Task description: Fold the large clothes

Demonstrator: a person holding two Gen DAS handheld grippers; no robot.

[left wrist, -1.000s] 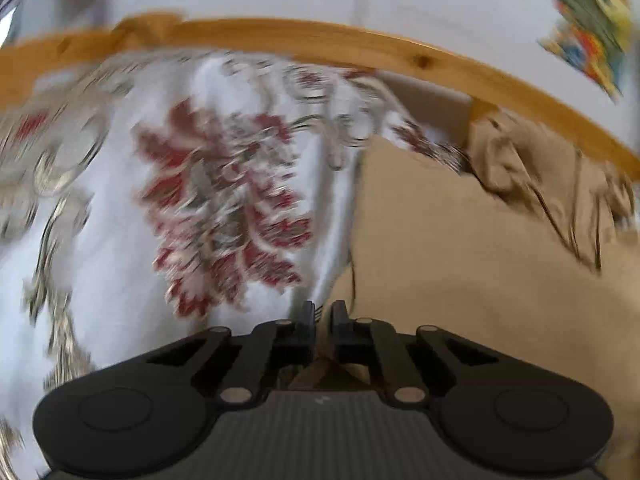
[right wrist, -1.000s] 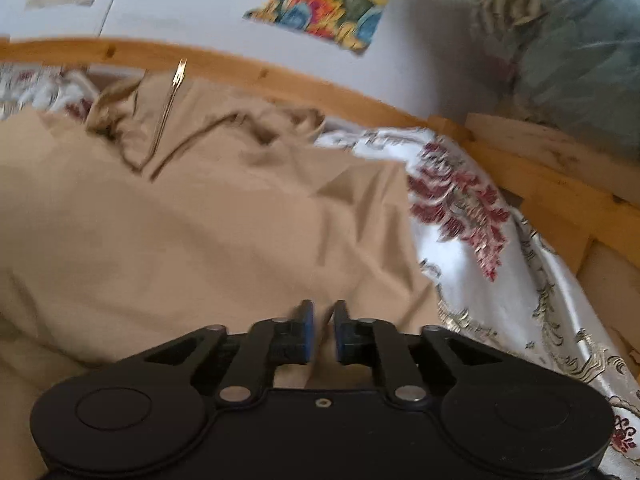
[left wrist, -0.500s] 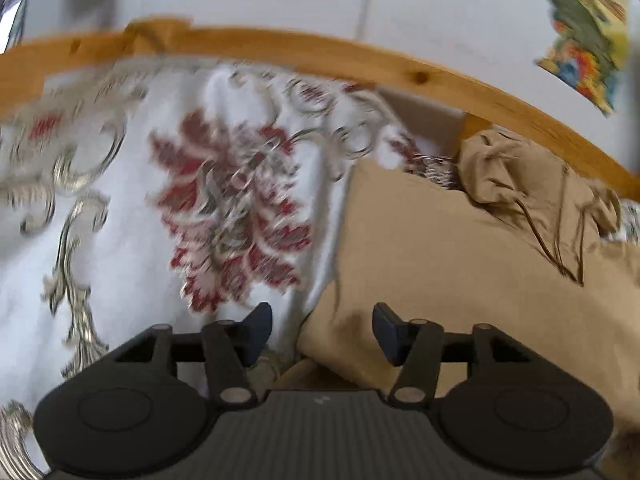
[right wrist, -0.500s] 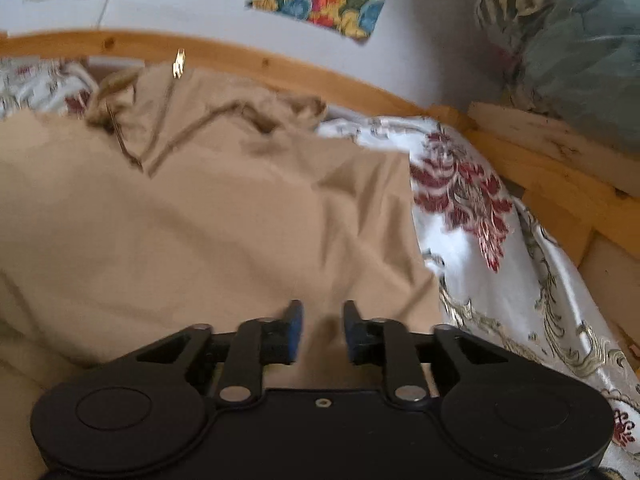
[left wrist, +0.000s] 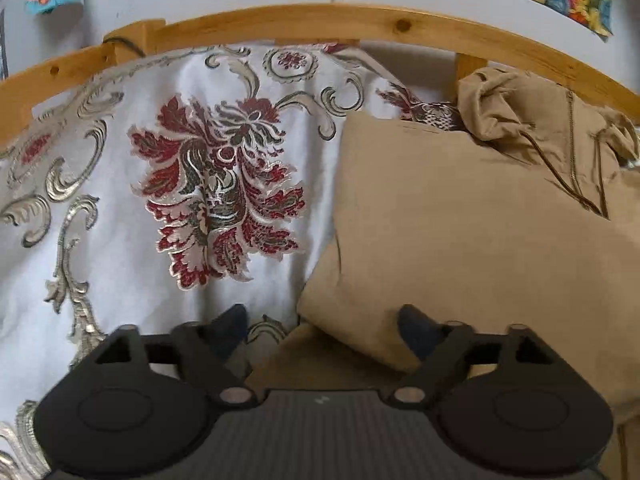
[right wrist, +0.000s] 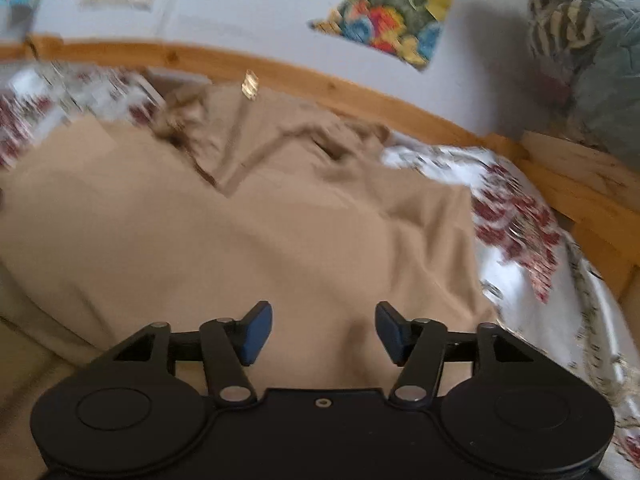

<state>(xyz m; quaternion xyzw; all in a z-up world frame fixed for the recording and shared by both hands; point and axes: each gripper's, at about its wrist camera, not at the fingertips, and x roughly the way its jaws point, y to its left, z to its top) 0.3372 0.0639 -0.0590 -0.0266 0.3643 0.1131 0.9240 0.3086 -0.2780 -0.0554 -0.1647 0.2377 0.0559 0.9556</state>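
Note:
A large tan hooded garment (left wrist: 460,216) lies folded on a white bedspread (left wrist: 120,208) with red flower patterns. Its hood and drawstrings bunch at the far edge (left wrist: 520,120). My left gripper (left wrist: 322,332) is open and empty, just above the garment's near left folded corner. In the right wrist view the same garment (right wrist: 240,240) fills the middle, with a brass zipper pull (right wrist: 250,85) near the hood. My right gripper (right wrist: 323,332) is open and empty over the garment's near right part.
A wooden bed rail (left wrist: 360,20) curves along the far side, with a white wall and colourful pictures (right wrist: 384,12) behind it. A blue-grey quilted bundle (right wrist: 592,52) sits at the right. The bedspread shows right of the garment (right wrist: 532,264).
Both grippers were shut on the garment's near edge one second ago. Both have opened wide and let the fabric go. The garment now lies flat on the bed.

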